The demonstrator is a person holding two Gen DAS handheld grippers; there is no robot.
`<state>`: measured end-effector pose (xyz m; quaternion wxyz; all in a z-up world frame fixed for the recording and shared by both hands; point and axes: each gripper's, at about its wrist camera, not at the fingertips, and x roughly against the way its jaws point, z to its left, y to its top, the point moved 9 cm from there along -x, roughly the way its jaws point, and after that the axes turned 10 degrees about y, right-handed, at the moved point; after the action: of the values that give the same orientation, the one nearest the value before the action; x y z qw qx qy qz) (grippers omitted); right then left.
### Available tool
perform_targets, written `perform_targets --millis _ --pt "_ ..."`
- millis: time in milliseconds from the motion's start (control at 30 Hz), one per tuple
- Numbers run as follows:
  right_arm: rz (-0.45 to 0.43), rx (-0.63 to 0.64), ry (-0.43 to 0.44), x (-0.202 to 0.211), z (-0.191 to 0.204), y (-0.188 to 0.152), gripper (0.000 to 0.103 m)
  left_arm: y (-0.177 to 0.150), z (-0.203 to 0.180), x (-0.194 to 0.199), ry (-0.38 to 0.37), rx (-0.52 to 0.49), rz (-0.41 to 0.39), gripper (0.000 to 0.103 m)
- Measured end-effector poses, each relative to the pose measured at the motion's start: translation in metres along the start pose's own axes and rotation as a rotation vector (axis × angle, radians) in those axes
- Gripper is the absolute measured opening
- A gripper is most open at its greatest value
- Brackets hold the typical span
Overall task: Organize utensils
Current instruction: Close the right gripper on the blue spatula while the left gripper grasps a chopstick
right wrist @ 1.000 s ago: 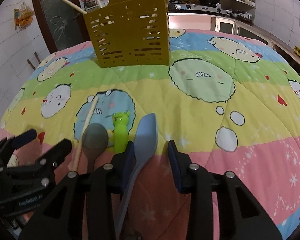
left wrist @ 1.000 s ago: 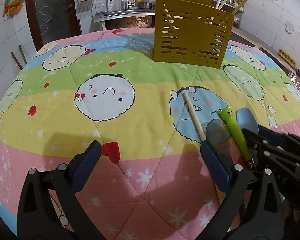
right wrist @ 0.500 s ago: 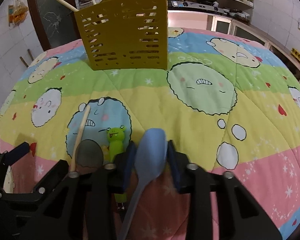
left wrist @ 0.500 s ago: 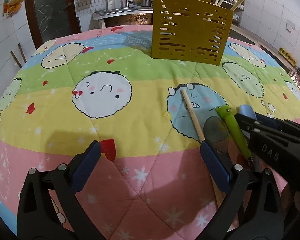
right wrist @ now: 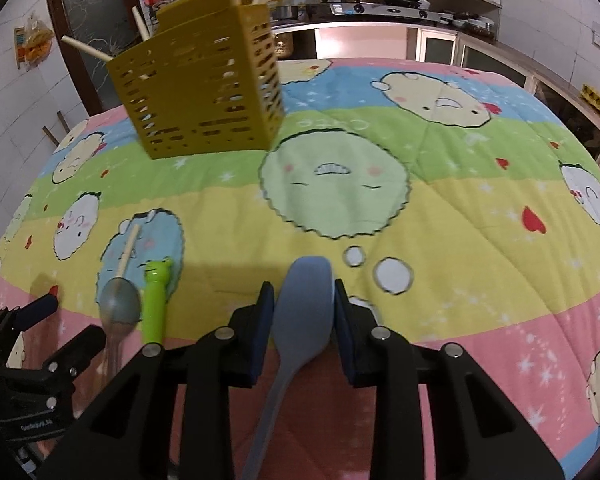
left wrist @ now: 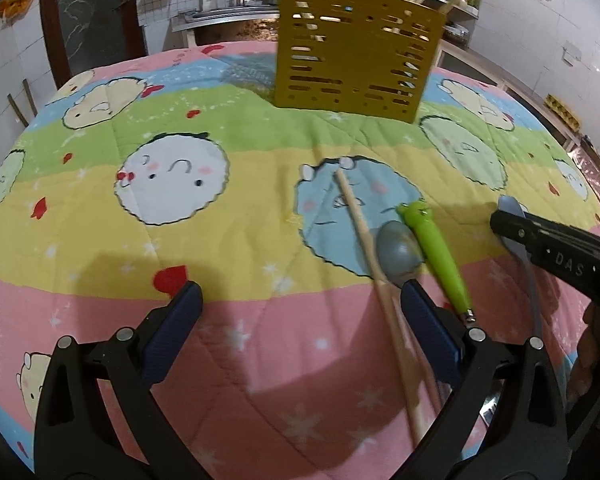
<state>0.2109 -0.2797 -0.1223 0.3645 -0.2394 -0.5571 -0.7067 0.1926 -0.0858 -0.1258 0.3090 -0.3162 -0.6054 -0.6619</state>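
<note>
A yellow slotted utensil caddy (left wrist: 356, 52) (right wrist: 208, 92) stands at the far side of the quilted table with several wooden sticks in it. My right gripper (right wrist: 304, 312) is shut on a pale blue spoon (right wrist: 306, 308) and holds it lifted above the quilt; it shows at the right of the left wrist view (left wrist: 512, 220). A grey spoon (left wrist: 398, 250) (right wrist: 120, 304), a green frog-topped utensil (left wrist: 436, 256) (right wrist: 156, 300) and a wooden chopstick (left wrist: 364, 232) lie side by side on the quilt. My left gripper (left wrist: 300, 320) is open and empty, just in front of them.
The table is covered by a colourful cartoon quilt (left wrist: 172, 184). A kitchen counter with a stove and pots (right wrist: 364, 4) runs behind, and a dark door (left wrist: 88, 12) stands at the back left. Tiled walls surround the table.
My right gripper closed on the blue spoon, lifted it off the quilt and moved right and forward. My left gripper stayed open in about the same place.
</note>
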Motion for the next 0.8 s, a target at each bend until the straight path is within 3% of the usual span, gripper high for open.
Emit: perform_targets --millis 433,600,733,800 --pt "-0.013 0.002 0.005 -0.004 -0.003 -0.001 0.032 0.009 -0.008 -0.019 0.084 -0.062 0.024 0.089" --pt "-0.006 0.022 -0.007 -0.006 -0.001 0.001 0.033 0.026 -0.008 -0.030 0.074 -0.053 0.035 0.076" --pt "-0.006 0.009 -0.003 -0.008 -0.001 0.002 0.049 0.036 -0.005 -0.036 0.059 -0.031 0.058 0.070" --pt "-0.004 0.012 -0.026 -0.009 0.000 0.003 0.051 0.040 -0.004 -0.038 0.060 -0.021 0.069 0.064"
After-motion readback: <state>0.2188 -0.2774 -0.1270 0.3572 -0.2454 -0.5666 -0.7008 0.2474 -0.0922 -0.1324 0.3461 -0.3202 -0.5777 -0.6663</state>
